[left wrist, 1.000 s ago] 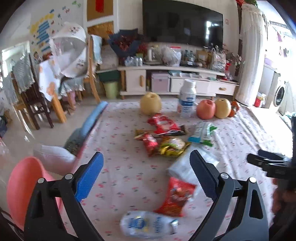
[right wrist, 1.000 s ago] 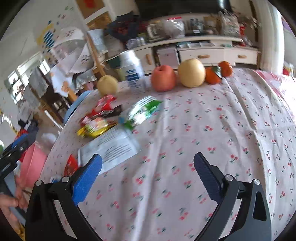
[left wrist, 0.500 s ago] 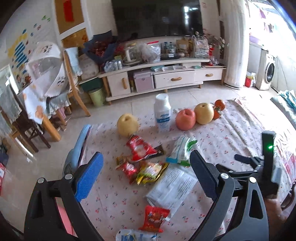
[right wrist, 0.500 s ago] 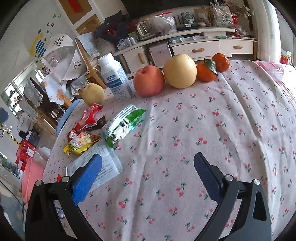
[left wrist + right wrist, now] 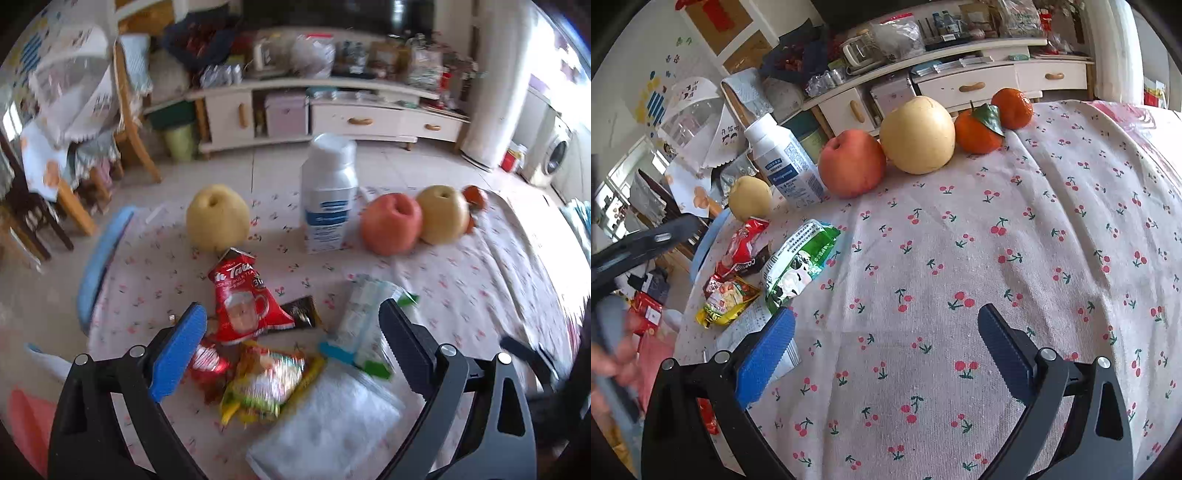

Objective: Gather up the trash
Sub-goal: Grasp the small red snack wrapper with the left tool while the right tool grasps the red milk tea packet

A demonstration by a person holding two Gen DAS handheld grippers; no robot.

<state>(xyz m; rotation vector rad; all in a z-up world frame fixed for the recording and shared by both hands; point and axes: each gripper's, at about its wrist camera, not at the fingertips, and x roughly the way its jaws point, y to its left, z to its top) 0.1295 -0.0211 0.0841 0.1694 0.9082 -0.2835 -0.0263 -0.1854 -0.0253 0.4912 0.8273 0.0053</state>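
Wrappers lie on the cherry-print tablecloth [image 5: 997, 229]. A red milk-tea sachet [image 5: 242, 299], a dark sachet [image 5: 301, 317], a yellow-green snack bag [image 5: 266, 384], a green-white packet [image 5: 365, 321] and a white plastic bag [image 5: 328, 424] sit in a cluster. My left gripper [image 5: 291, 350] is open and empty, hovering just above this cluster. My right gripper [image 5: 886, 354] is open and empty over bare cloth, right of the green-white packet [image 5: 798, 266] and the snack bag [image 5: 727, 299].
A white bottle [image 5: 328, 199], a yellow pear [image 5: 218, 218], a red apple [image 5: 391, 223], another pear [image 5: 443, 214] and two tangerines [image 5: 979, 127] stand along the far edge. A pink bin [image 5: 29, 428] is off the table's left side. Chairs and a TV cabinet stand behind.
My left gripper has moved forward and down over the wrapper cluster. My right gripper has moved forward across the cloth toward the fruit. Both stay open.
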